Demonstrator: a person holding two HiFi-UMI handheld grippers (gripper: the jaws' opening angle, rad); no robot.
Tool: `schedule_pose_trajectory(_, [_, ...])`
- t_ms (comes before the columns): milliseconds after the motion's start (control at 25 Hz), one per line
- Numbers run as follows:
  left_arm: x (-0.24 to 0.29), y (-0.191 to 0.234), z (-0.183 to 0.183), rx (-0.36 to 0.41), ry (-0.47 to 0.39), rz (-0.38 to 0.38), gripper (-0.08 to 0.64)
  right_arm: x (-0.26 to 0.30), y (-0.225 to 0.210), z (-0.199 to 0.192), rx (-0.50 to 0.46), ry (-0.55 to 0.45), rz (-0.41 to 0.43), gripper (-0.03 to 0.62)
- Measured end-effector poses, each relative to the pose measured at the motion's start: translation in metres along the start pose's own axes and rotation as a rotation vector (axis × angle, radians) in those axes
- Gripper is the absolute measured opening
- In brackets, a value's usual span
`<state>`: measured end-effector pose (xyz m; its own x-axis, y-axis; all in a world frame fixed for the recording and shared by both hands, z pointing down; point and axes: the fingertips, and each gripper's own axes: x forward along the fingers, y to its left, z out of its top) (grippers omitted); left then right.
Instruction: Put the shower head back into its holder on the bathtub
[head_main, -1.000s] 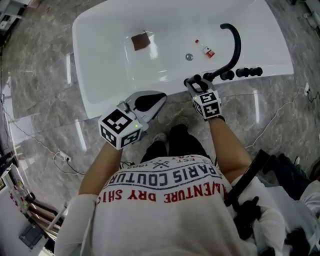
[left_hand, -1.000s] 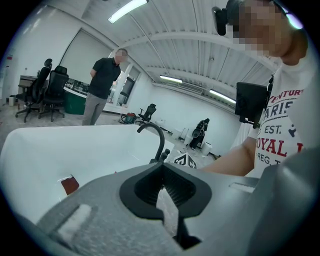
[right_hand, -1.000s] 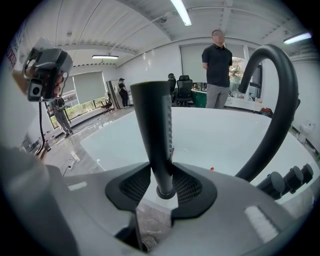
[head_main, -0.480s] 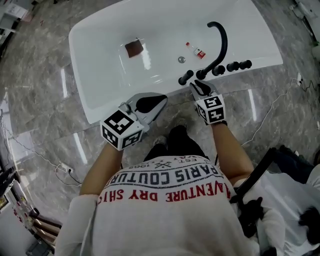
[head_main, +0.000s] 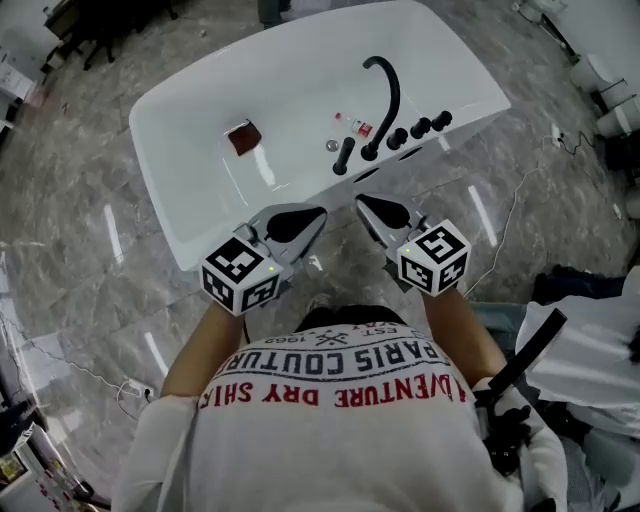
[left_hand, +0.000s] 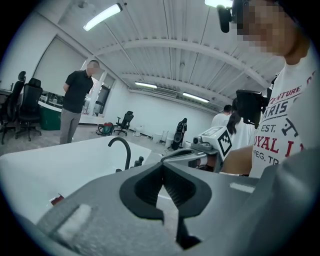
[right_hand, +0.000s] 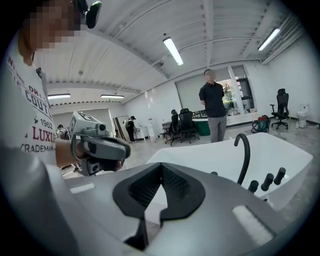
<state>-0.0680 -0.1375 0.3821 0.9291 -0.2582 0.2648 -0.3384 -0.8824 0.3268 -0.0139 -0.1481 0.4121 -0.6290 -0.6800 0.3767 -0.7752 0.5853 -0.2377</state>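
The black shower head (head_main: 343, 155) stands upright in its holder on the near rim of the white bathtub (head_main: 200, 200), left of the curved black faucet (head_main: 386, 88). Nothing touches it. My right gripper (head_main: 361, 199) is held above the floor short of the tub, apart from the shower head, shut and empty. My left gripper (head_main: 320, 211) hangs beside it, also shut with nothing held. In the left gripper view the jaws (left_hand: 161, 167) meet, with the faucet (left_hand: 123, 150) beyond. The right gripper view shows closed jaws (right_hand: 161, 167) and the faucet (right_hand: 244, 155).
Three black knobs (head_main: 421, 127) stand on the rim right of the faucet. A brown pad (head_main: 244, 137), a small bottle (head_main: 358, 126) and the drain (head_main: 331, 146) lie inside the tub. A person (right_hand: 212, 106) stands beyond the tub. A cable (head_main: 520, 200) runs over the marble floor.
The right gripper let go of the shower head, left it standing in the holder, drew back and up from the rim and shut. The left gripper rose a little.
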Motion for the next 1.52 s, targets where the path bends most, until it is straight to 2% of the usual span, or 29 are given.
schedule_pose_trajectory(280, [-0.022, -0.066, 0.004, 0.026, -0.028, -0.032, 0.002, -0.059, 0.061, 0.018, -0.041, -0.055, 0.042, 0.002])
schedule_pose_trajectory(560, [-0.051, -0.161, -0.017, 0.044, -0.053, 0.004, 0.002, -0.145, 0.124, -0.014, -0.032, -0.112, 0.039, 0.002])
schedule_pose_trajectory(760, [-0.067, -0.235, -0.03, 0.088, -0.064, -0.009, 0.002, -0.204, 0.166, -0.032, -0.047, -0.135, 0.039, 0.002])
schedule_pose_trajectory(880, [-0.074, -0.266, -0.03, 0.112, -0.065, -0.011, 0.002, -0.228, 0.181, -0.035, -0.049, -0.152, 0.03, 0.002])
schedule_pose_trajectory(1080, [-0.087, -0.289, -0.03, 0.125, -0.096, 0.011, 0.002, -0.248, 0.197, -0.034, -0.077, -0.191, 0.013, 0.002])
schedule_pose_trajectory(1520, [-0.104, -0.306, -0.037, 0.141, -0.104, 0.039, 0.002, -0.258, 0.218, -0.046, -0.076, -0.192, 0.04, 0.002])
